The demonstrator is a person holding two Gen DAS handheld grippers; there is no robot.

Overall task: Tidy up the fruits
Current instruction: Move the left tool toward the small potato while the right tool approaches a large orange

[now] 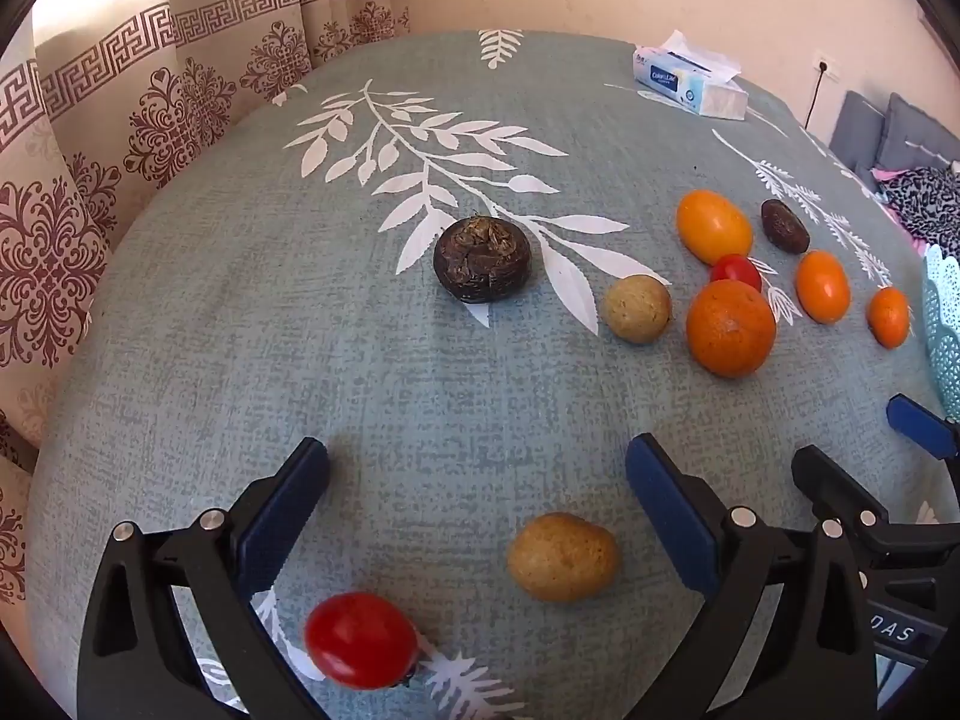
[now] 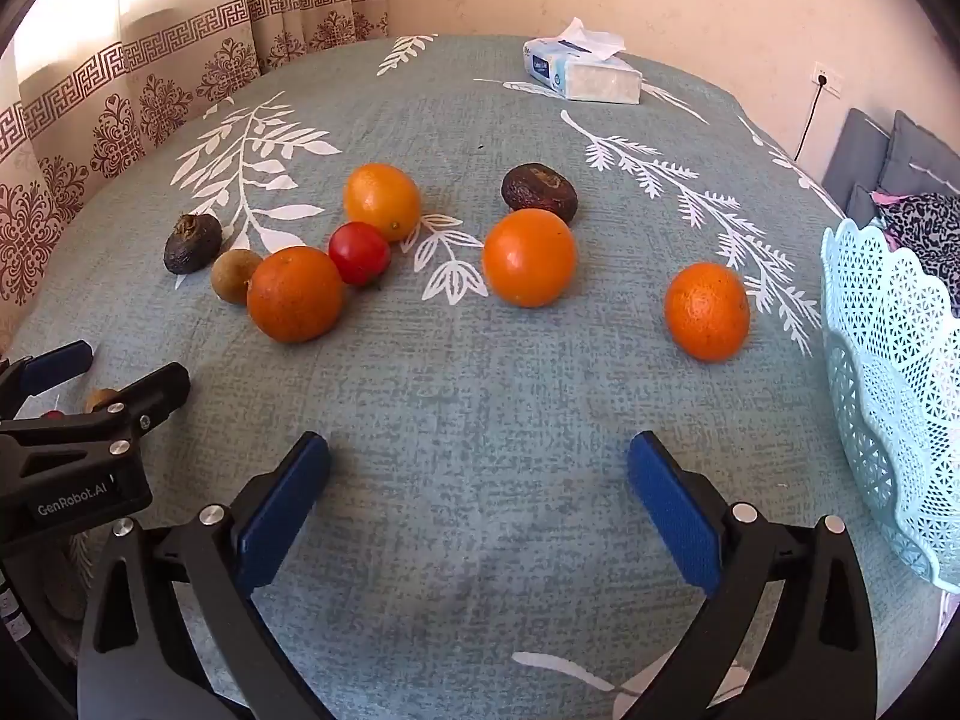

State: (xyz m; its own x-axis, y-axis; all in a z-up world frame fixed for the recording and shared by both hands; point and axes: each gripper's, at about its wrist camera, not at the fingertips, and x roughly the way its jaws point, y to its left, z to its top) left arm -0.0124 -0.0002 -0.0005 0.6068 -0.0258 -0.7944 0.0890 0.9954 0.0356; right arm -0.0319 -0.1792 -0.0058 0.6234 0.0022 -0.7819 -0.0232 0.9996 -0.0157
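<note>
"GenRobot.AI" readable on the left gripper (image 1: pixel 477 468) body in the right wrist view; "DAS" on the right gripper (image 2: pixel 479 462) in the left wrist view. Blue lettering on the tissue box (image 2: pixel 581 73), too small to read.

Left fingers spread wide, holding nothing: tan fruit (image 1: pixel 562 556) and red tomato (image 1: pixel 361 640) lying loose on the cloth between the arms. Ahead, dark brown bulb (image 1: pixel 482 260), a second tan fruit (image 1: pixel 636 308), then the orange cluster (image 1: pixel 730 327) with a small tomato (image 1: pixel 735 272) tucked in.

Right fingers equally wide, empty. Further right, a lone orange (image 2: pixel 707 311) near the pale blue lattice basket (image 2: pixel 888 372); inside of basket hidden.

Grey-green tablecloth (image 2: pixel 480 390) with white leaves, patterned curtains (image 1: pixel 120 120) left, beige wall with socket (image 2: pixel 828 82), grey cushions far right.
</note>
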